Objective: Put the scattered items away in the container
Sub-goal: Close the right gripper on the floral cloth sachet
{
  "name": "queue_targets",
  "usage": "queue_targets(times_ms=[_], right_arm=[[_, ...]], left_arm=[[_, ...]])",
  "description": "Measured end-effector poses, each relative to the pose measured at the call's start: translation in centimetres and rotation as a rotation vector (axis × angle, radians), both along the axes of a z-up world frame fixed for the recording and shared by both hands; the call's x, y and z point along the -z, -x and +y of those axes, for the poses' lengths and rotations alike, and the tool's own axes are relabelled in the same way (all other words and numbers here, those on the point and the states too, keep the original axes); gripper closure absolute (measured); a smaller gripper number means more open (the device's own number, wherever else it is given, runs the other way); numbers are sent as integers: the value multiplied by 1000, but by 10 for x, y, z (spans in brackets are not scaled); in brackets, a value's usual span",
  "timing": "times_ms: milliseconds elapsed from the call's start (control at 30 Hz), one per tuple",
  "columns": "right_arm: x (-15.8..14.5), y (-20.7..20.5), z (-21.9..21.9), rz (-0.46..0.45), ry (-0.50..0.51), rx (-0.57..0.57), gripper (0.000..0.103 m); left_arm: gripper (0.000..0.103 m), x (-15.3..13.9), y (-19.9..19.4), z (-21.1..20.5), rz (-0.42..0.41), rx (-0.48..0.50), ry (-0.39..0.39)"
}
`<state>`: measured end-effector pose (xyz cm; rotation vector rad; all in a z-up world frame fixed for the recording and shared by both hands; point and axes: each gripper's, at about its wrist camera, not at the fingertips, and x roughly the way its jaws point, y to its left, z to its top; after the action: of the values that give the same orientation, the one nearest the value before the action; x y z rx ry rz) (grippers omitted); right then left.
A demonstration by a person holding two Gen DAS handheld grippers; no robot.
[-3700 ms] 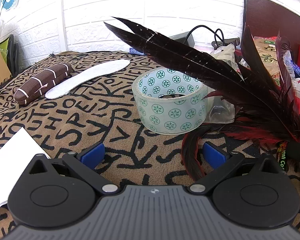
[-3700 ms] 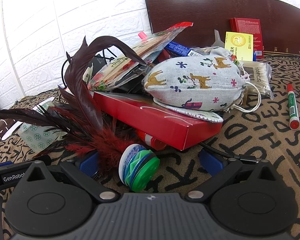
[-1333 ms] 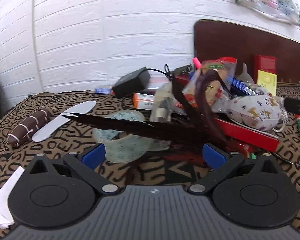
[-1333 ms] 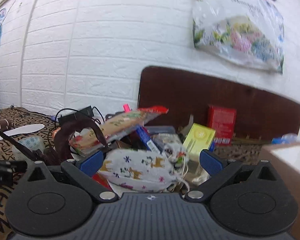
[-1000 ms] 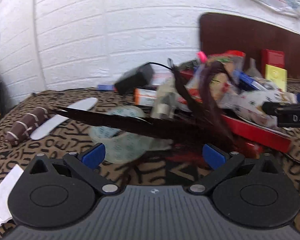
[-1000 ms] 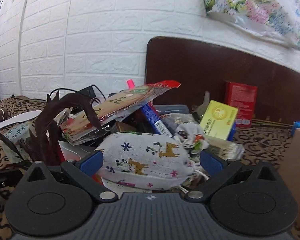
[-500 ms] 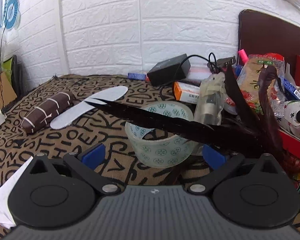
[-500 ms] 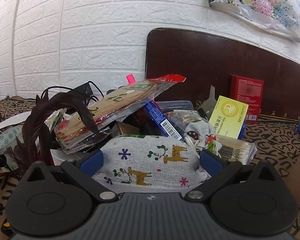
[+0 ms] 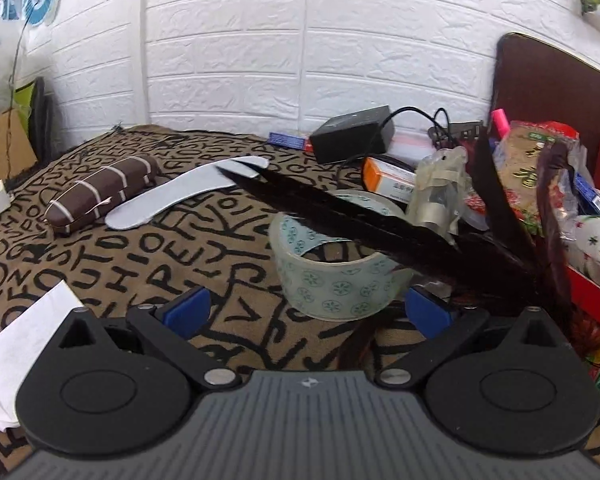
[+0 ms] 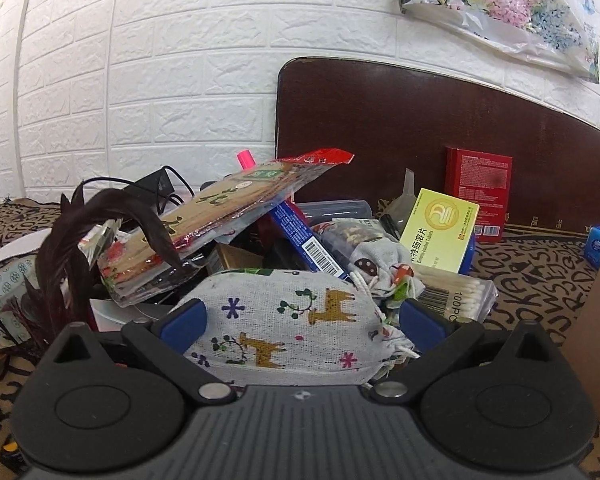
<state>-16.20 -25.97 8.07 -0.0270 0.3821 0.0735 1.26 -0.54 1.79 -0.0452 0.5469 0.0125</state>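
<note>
My left gripper is open just in front of a clear tape roll with green flower print. Dark feathers lie across the roll's top. My right gripper is open with its blue pads on either side of a white cloth pouch printed with deer. The pouch lies between the jaws on top of a pile of items. I cannot tell whether the pads touch it. A brown cardboard box shows at the right edge of the right wrist view.
A brown striped pouch, a white insole and white paper lie left on the lettered cloth. A black adapter sits behind. The pile holds a snack bag, yellow box, cotton swabs; a red box stands behind.
My right gripper has dropped and moved forward onto the deer pouch, which now fills the gap between the pads. My left gripper has swung left and come close to the tape roll.
</note>
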Motion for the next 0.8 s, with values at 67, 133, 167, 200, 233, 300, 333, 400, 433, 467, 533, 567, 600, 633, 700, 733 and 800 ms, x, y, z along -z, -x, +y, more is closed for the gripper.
queue_targets(times_ms=[67, 133, 167, 200, 233, 300, 333, 400, 433, 467, 533, 567, 600, 633, 700, 733, 800], right_arm=[[1, -2, 3, -8, 9, -11, 0], [0, -4, 7, -2, 10, -42, 0], [0, -6, 10, 2, 12, -57, 0], [1, -9, 13, 17, 26, -71, 0], [3, -15, 19, 48, 62, -70, 0], [8, -23, 30, 84, 145, -55, 0], [10, -25, 32, 88, 164, -44, 0], [11, -26, 29, 85, 146, -40, 0], [13, -26, 26, 81, 130, -43, 0], [14, -25, 23, 79, 115, -47, 0], [14, -25, 17, 88, 85, -59, 0], [14, -26, 14, 93, 74, -64, 0], [12, -26, 13, 93, 70, -69, 6], [11, -25, 10, 87, 62, -73, 16], [9, -21, 6, 78, 32, -80, 23], [8, -20, 4, 73, 21, -86, 29], [6, -17, 0, 67, 4, -97, 34]], left_arm=[[0, 0, 0, -5, -7, 20, -14], [0, 1, 1, -7, -14, 36, -14], [0, 2, 1, -8, -16, 40, -9], [0, 2, 0, -8, -15, 43, -5], [0, 3, 0, -9, -11, 44, -6], [0, 4, 0, -10, -15, 56, -11], [0, 5, 1, -10, -21, 104, -17], [0, 6, 1, -10, -28, 117, -28], [0, 7, 1, -10, -26, 121, -27], [0, 7, 0, -9, -26, 124, -23], [0, 8, 0, -9, -29, 126, -19], [0, 8, 0, -9, -31, 126, -19], [0, 7, 0, -8, -34, 130, -17], [0, 7, 1, -9, -37, 136, -14], [0, 6, 1, -10, -44, 146, -15], [0, 6, 2, -11, -47, 150, -16], [0, 6, 2, -12, -52, 155, -20]])
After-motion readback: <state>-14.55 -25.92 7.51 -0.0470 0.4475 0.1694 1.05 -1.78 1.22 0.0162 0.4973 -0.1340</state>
